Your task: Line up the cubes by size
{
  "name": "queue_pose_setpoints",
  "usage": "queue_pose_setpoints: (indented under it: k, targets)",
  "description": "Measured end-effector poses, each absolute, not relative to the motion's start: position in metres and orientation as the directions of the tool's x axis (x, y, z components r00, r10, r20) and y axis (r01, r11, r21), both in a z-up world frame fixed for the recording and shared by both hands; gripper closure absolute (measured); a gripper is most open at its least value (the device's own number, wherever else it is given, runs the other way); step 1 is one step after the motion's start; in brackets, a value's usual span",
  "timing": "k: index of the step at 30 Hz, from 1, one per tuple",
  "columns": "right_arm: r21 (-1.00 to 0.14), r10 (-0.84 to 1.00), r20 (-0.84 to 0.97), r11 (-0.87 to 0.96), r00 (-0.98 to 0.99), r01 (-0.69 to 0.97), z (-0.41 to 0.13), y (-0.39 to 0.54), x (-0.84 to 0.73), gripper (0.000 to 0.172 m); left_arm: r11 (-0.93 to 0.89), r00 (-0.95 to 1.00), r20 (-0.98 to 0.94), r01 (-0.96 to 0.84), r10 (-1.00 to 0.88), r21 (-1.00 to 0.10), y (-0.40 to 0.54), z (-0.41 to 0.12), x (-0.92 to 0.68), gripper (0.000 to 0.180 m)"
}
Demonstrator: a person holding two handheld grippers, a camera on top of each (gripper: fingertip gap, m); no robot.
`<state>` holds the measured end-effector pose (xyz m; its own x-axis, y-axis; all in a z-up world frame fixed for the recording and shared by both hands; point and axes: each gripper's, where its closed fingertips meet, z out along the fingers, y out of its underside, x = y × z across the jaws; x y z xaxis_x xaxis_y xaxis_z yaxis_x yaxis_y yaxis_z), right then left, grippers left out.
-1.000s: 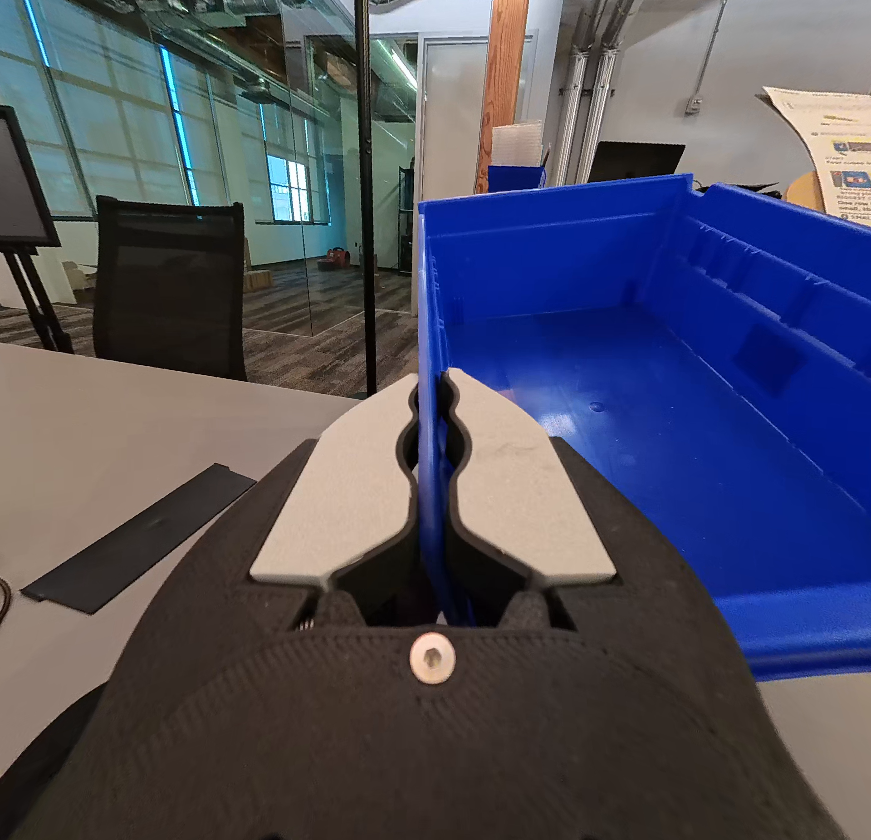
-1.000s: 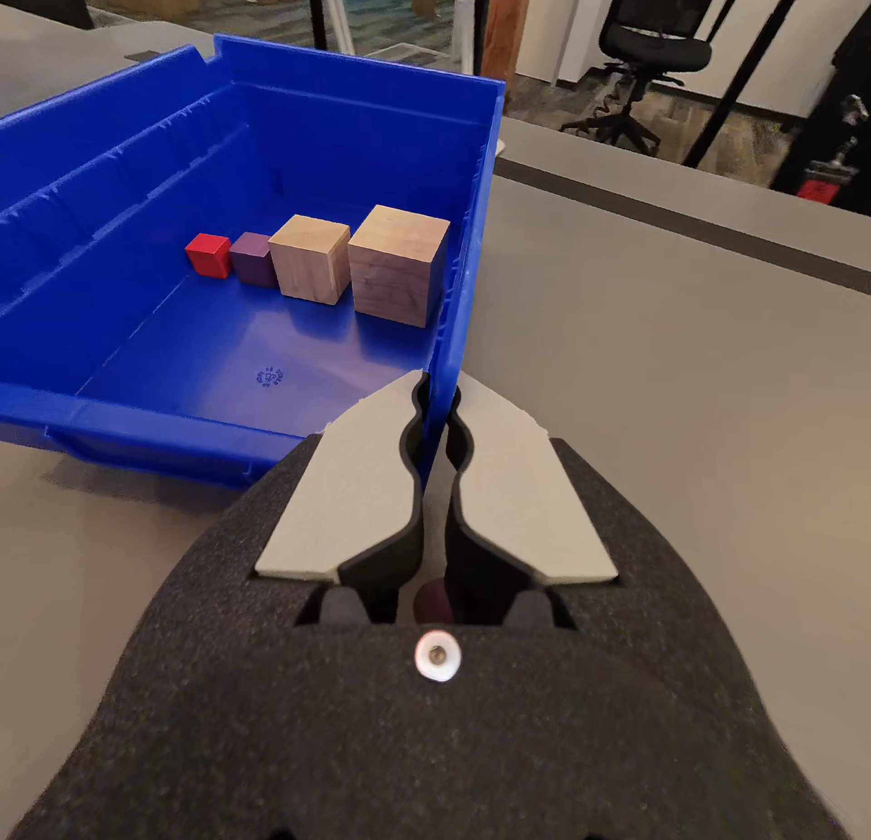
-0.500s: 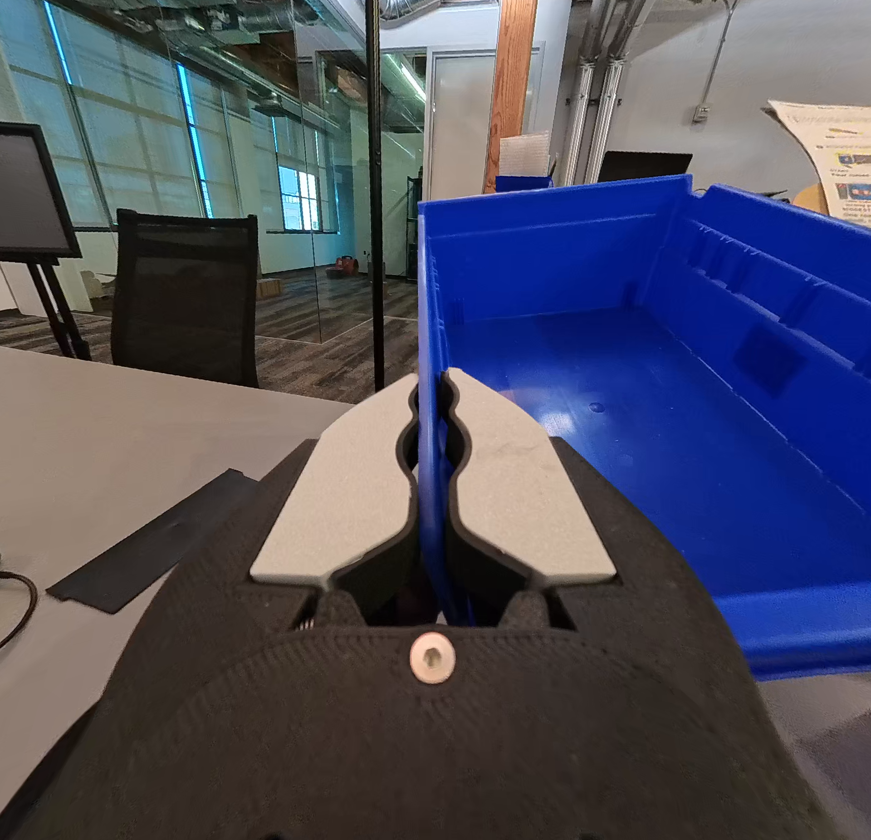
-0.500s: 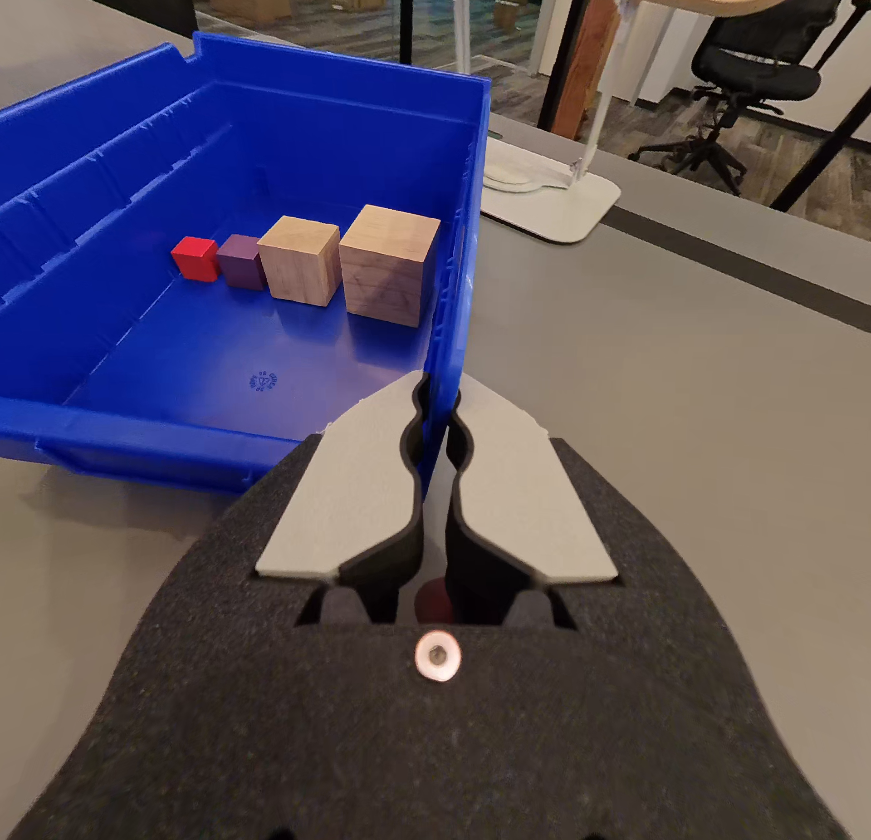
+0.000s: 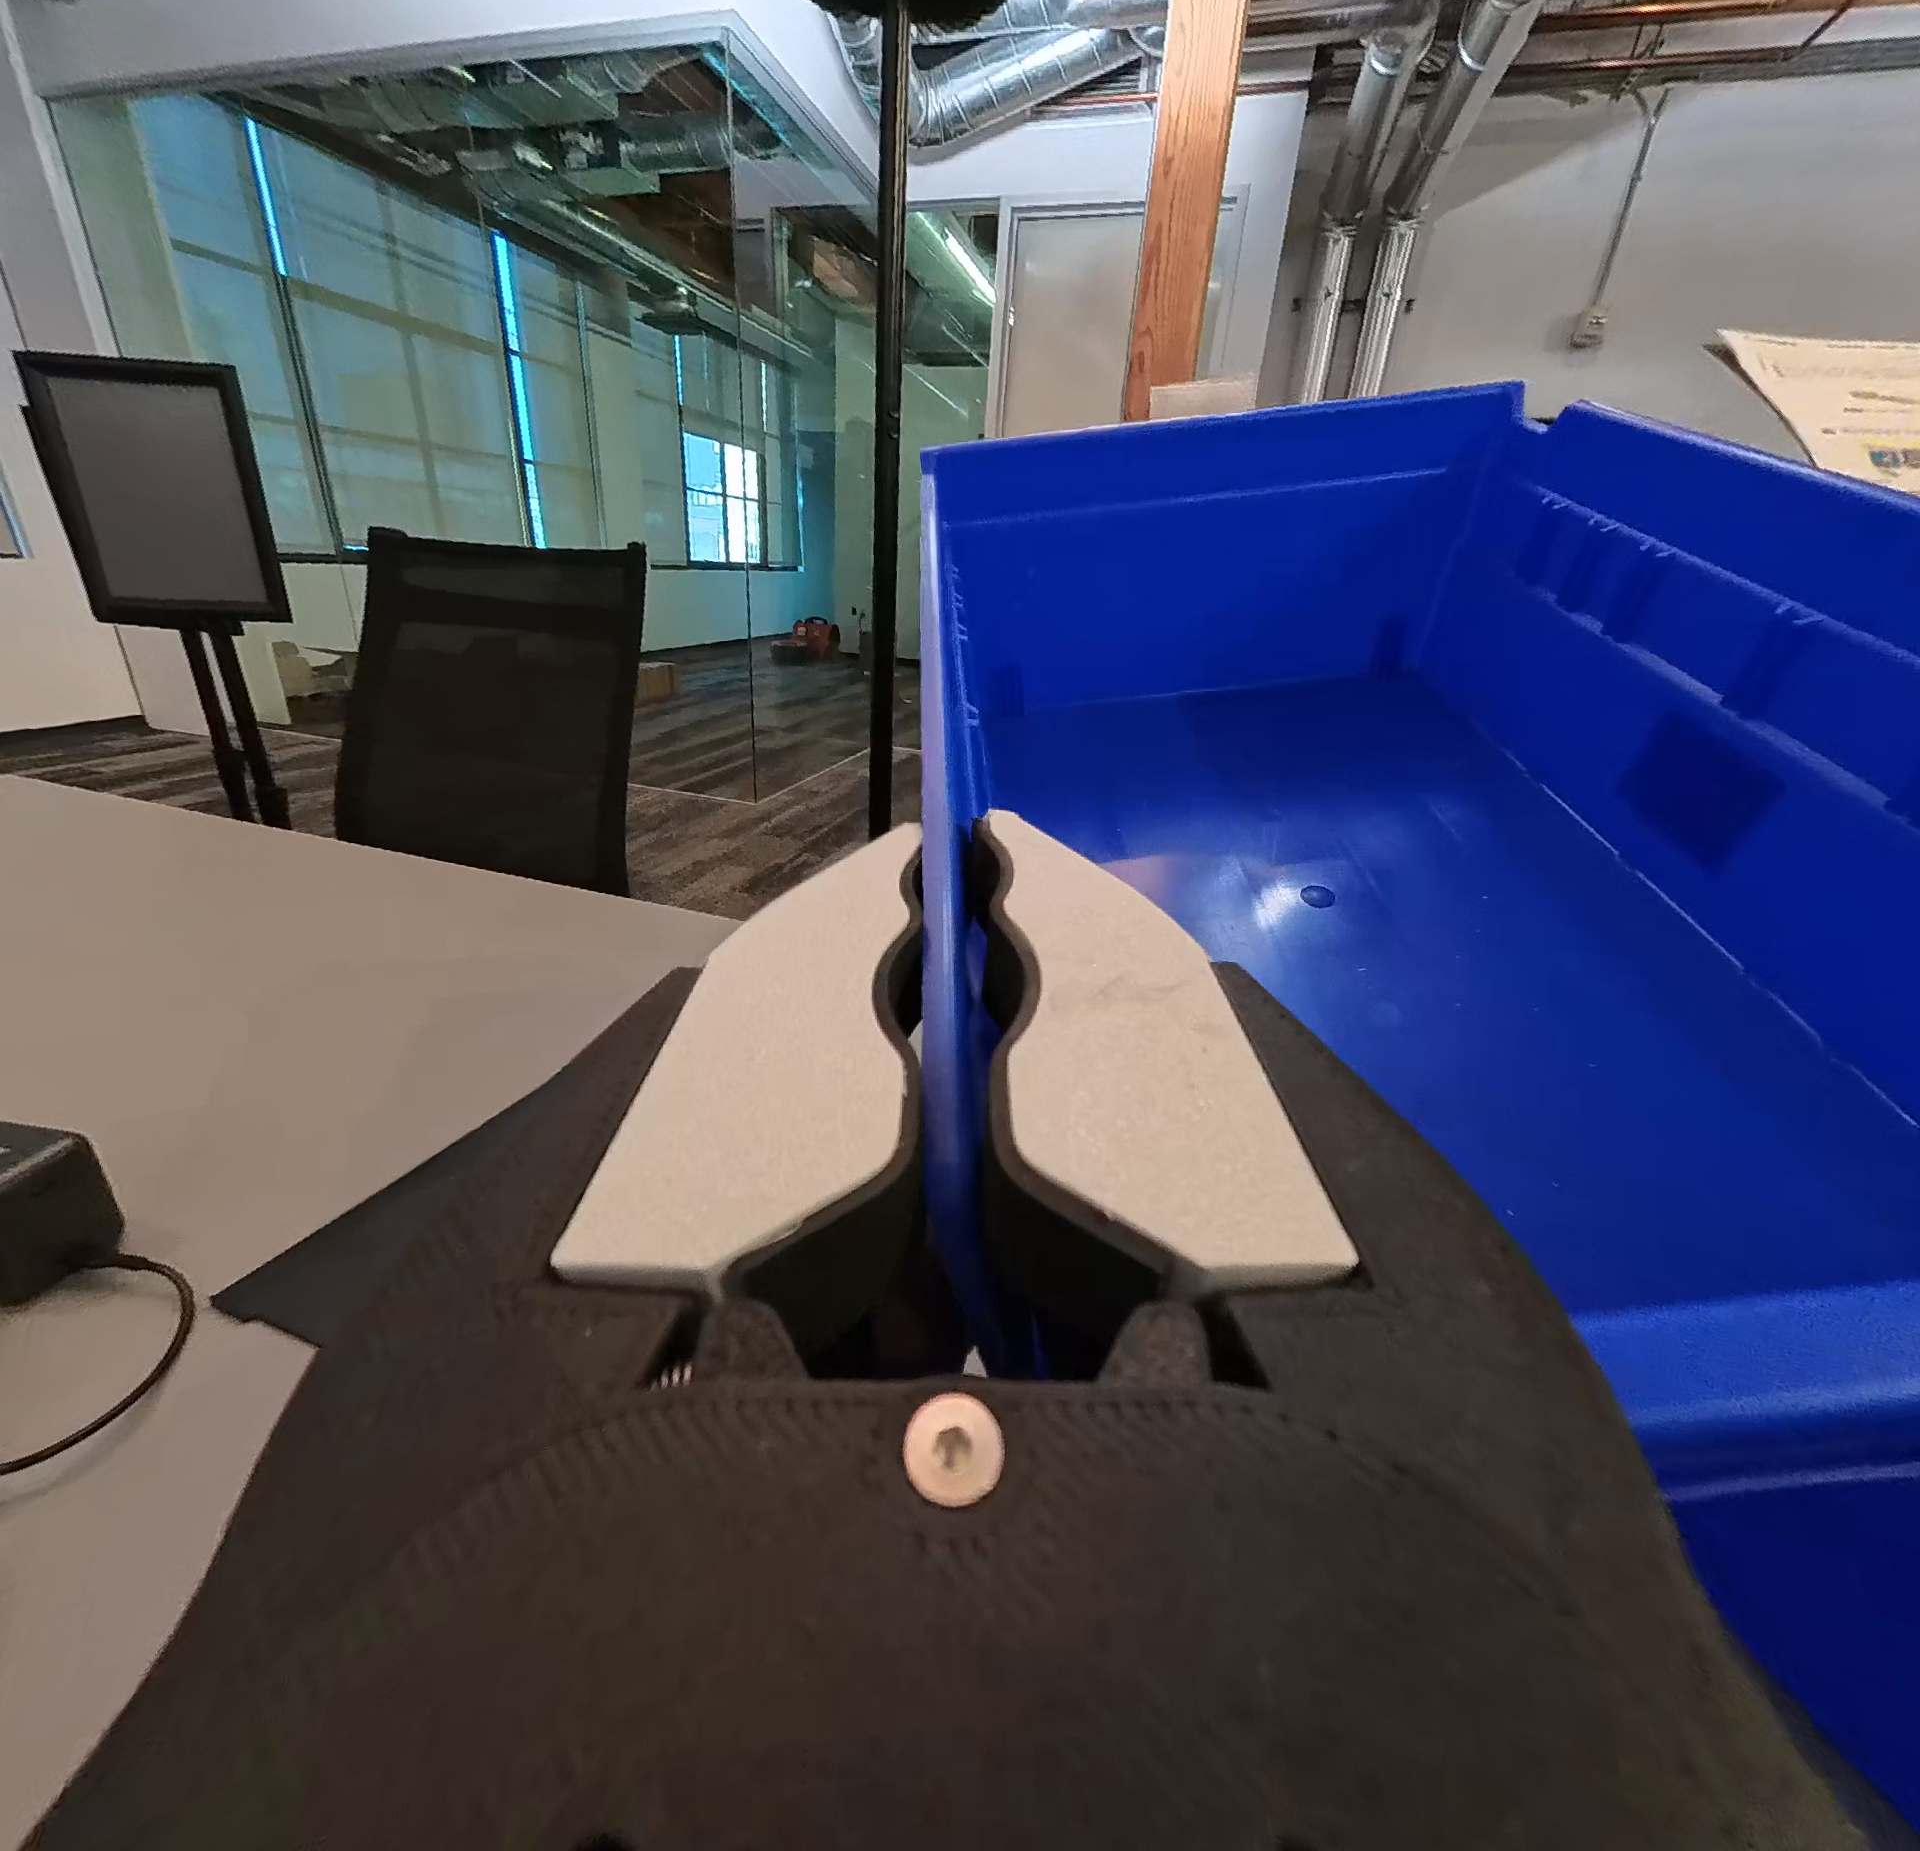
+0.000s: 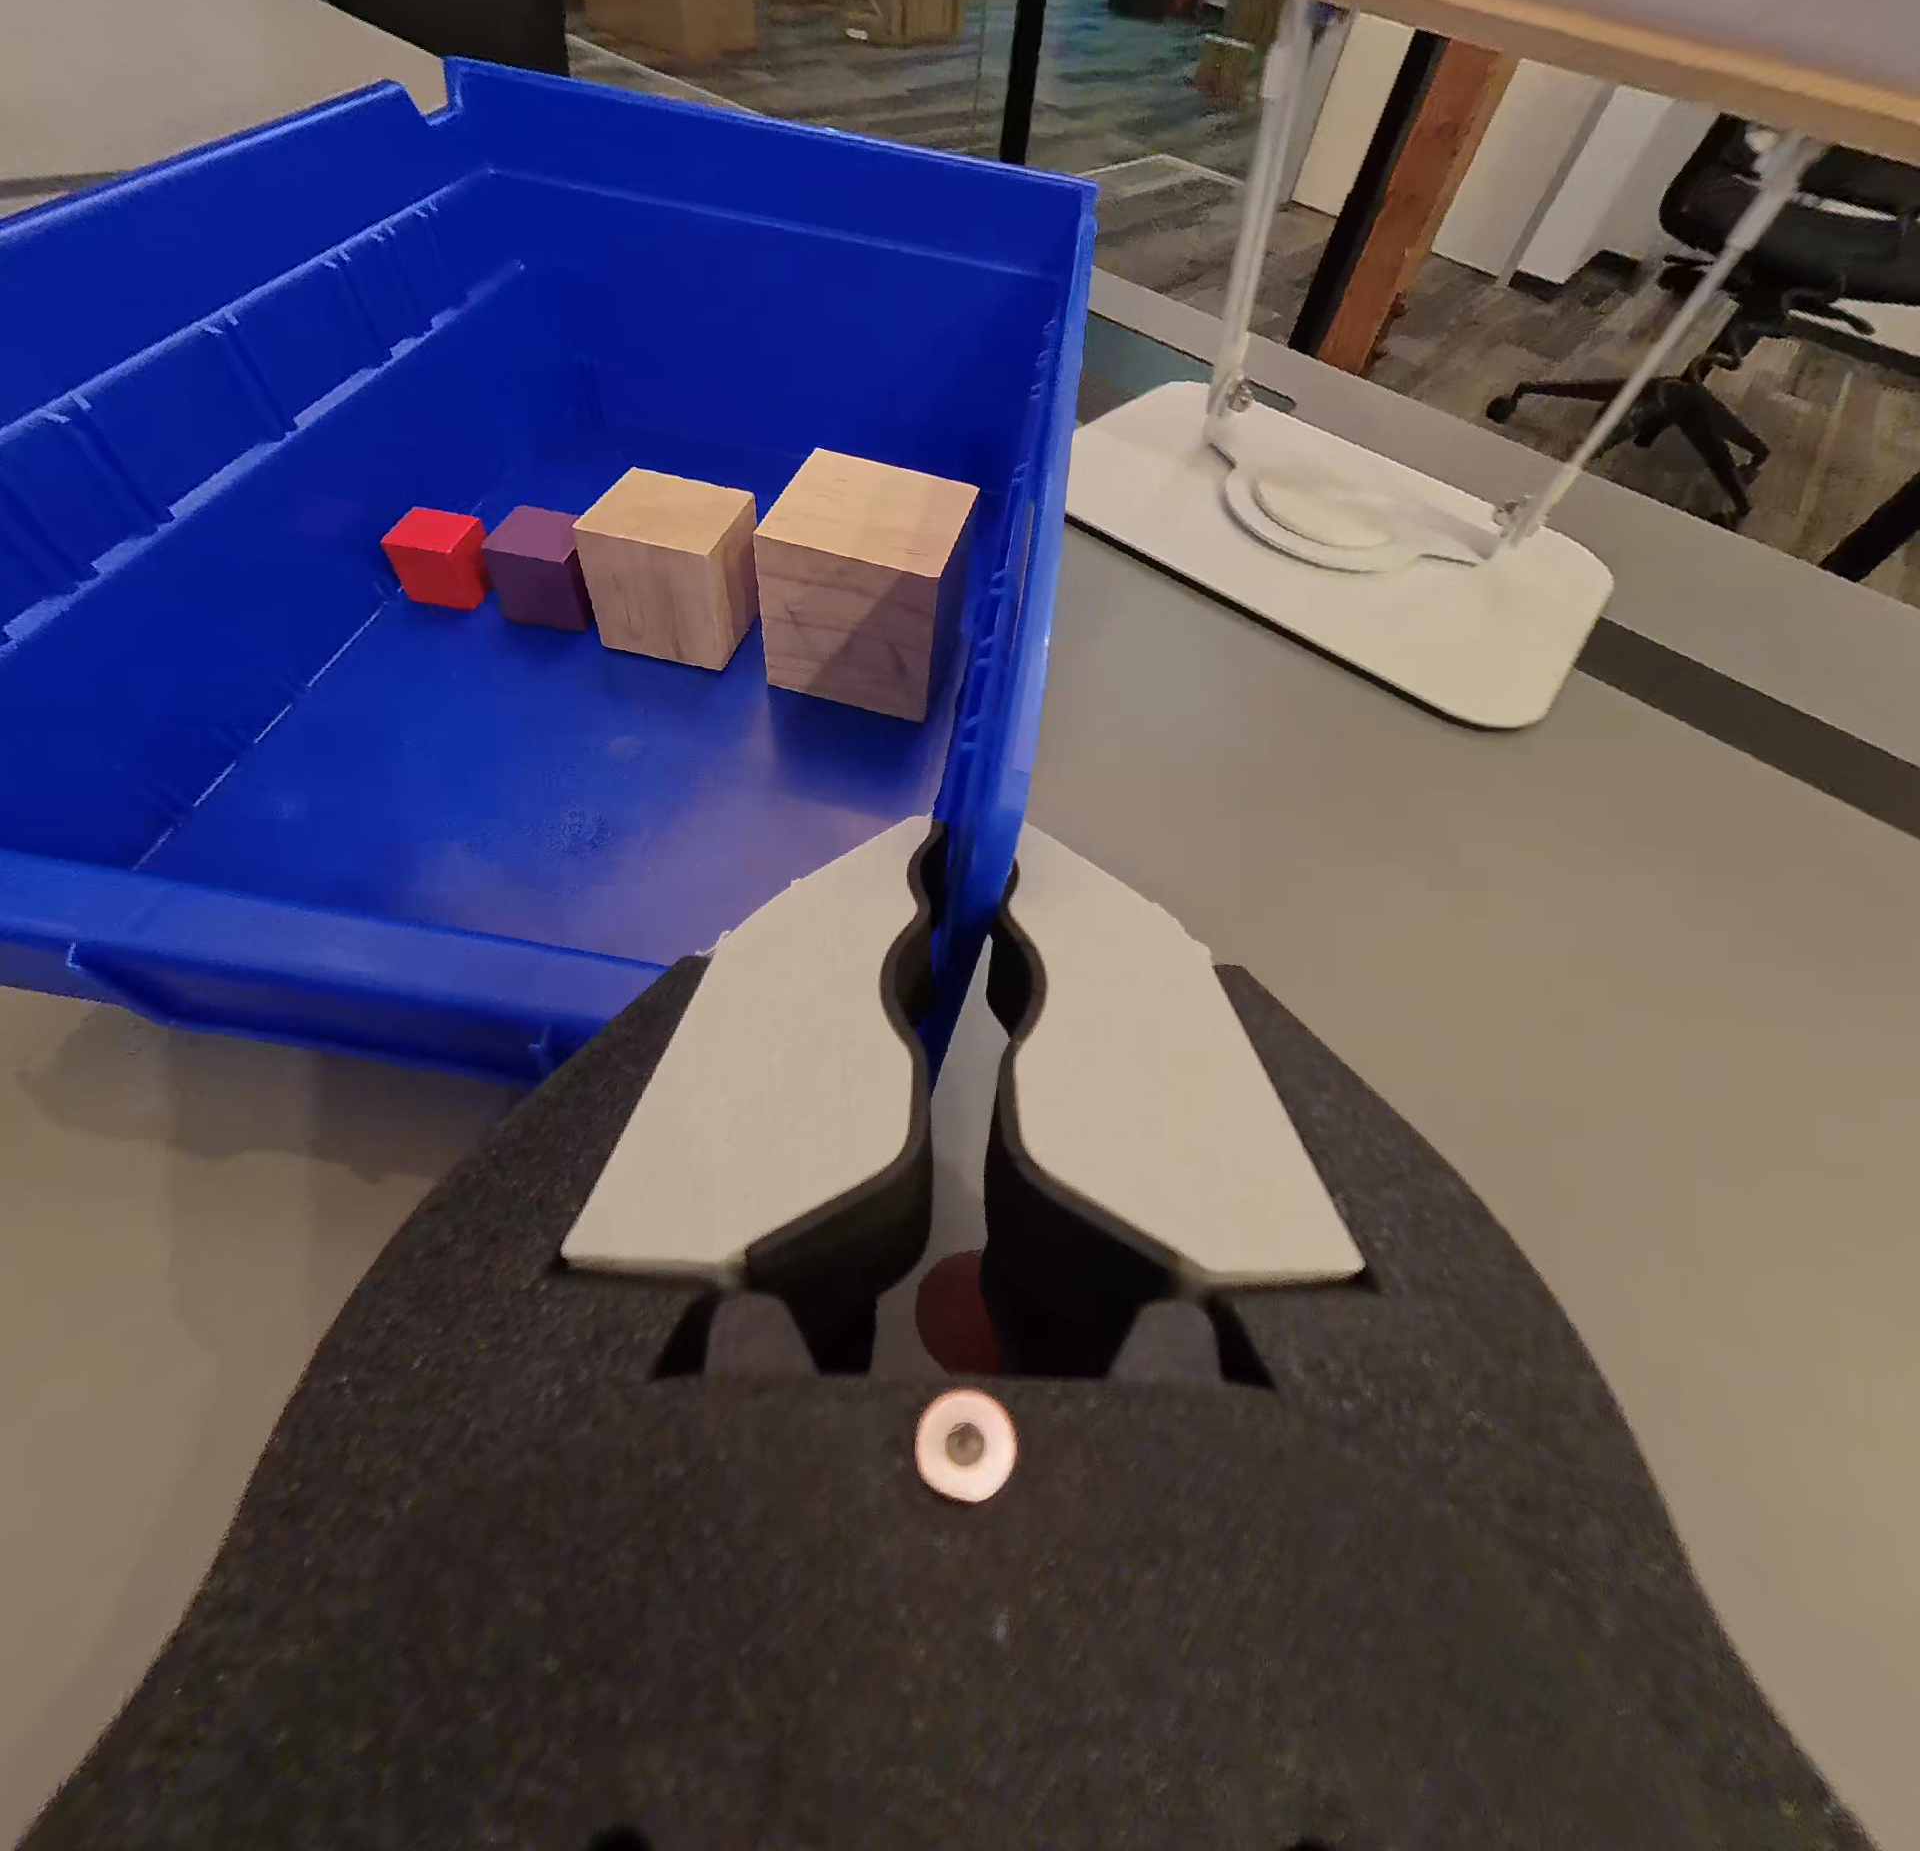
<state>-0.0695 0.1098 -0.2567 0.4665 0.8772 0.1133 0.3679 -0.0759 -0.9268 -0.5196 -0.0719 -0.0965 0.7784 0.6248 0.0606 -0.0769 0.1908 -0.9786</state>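
A blue bin [image 6: 727, 243] holds four cubes in a row, small to large from left to right: a red cube [image 6: 434, 556], a purple cube [image 6: 535, 567], a medium wooden cube [image 6: 665, 565] and a large wooden cube [image 6: 857, 580]. My right gripper [image 6: 964, 856] is shut on the bin's right side wall [image 6: 1023, 554]. My left gripper [image 5: 945, 845] is shut on the bin's left side wall [image 5: 940, 658]. The cubes do not show in the left wrist view, where the bin [image 5: 1455, 866] appears tilted up.
A grey table [image 6: 1455, 970] lies under the bin. A white stand base [image 6: 1351, 534] sits at the right behind the bin. In the left wrist view a black pole [image 5: 888, 451], a black chair [image 5: 488, 710], a small black box with a cable [image 5: 42, 1209] and a dark screen on a stand [image 5: 145, 492] show.
Both grippers keep their hold on the bin walls. The bin has been lifted and carried; the background shifts in both views and the white stand base has come closer at the right.
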Motion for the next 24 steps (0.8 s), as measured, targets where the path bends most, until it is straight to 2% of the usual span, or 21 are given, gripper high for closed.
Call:
queue_pose_setpoints:
  k: [5,8,14,19,24]
  targets:
    - [-0.917,0.904,0.112,-0.066,0.413,0.393,-0.261,0.103,-0.106,0.166,0.195,0.753,0.05,-0.105,0.656,-0.975,-0.082,-0.087,-0.519,0.176]
    - [-0.883,0.939,0.126,-0.041,0.32,0.468,-0.273,0.089,-0.126,0.144,0.19,0.736,0.025,-0.141,0.677,-0.972,-0.087,-0.081,-0.517,0.176]
    - [-0.909,0.933,0.134,-0.019,0.335,0.415,-0.261,0.092,-0.115,0.122,0.21,0.752,0.012,-0.169,0.659,-0.963,-0.082,-0.069,-0.504,0.176]
    - [-0.926,0.914,0.183,0.036,0.363,0.375,-0.234,0.089,-0.077,0.116,0.274,0.806,0.003,-0.197,0.592,-0.941,-0.071,-0.045,-0.471,0.176]
    - [-0.975,0.911,0.157,0.08,0.381,0.209,-0.181,0.065,-0.039,0.111,0.35,0.89,-0.009,-0.189,0.457,-0.918,-0.049,-0.016,-0.408,0.175]
